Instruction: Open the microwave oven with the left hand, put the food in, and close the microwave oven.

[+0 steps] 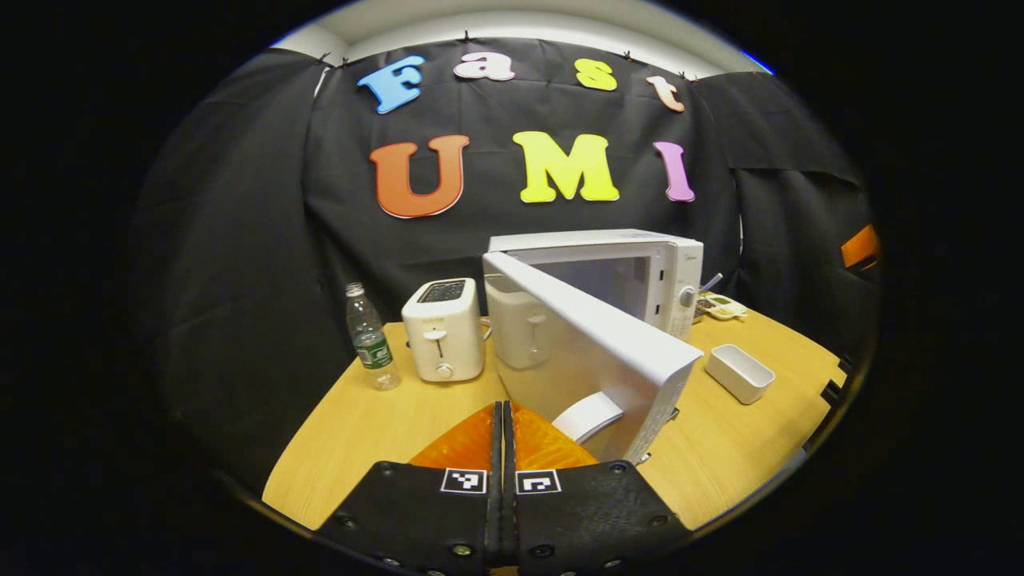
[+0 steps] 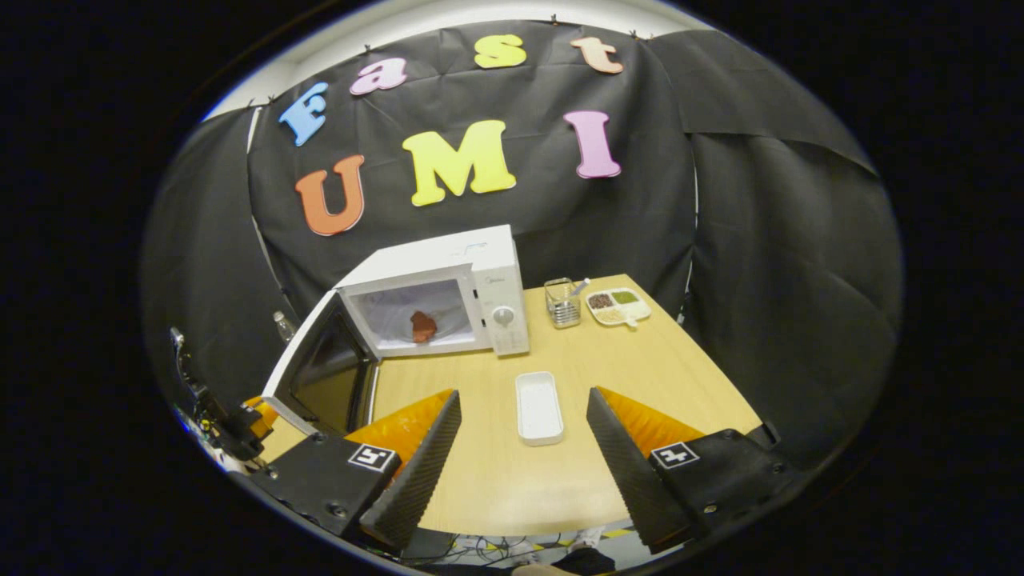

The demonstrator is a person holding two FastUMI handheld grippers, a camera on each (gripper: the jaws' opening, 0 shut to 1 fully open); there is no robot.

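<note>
Microwave door (image 1: 592,352) open; toaster (image 1: 442,328) beside

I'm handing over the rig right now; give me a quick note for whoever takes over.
Left tool: shut, empty, close by the open white microwave door.
Right tool: open, empty, over the wooden table, above the empty white rectangular tray.
Brown piece of food: inside the white microwave oven.
Done: door opened, food in.
Left: swing the door shut.

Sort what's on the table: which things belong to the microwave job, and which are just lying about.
Job:
microwave oven
its open door
food inside
left tongs

Lying about:
toaster
water bottle
white tray
utensil holder
divided snack dish
</note>
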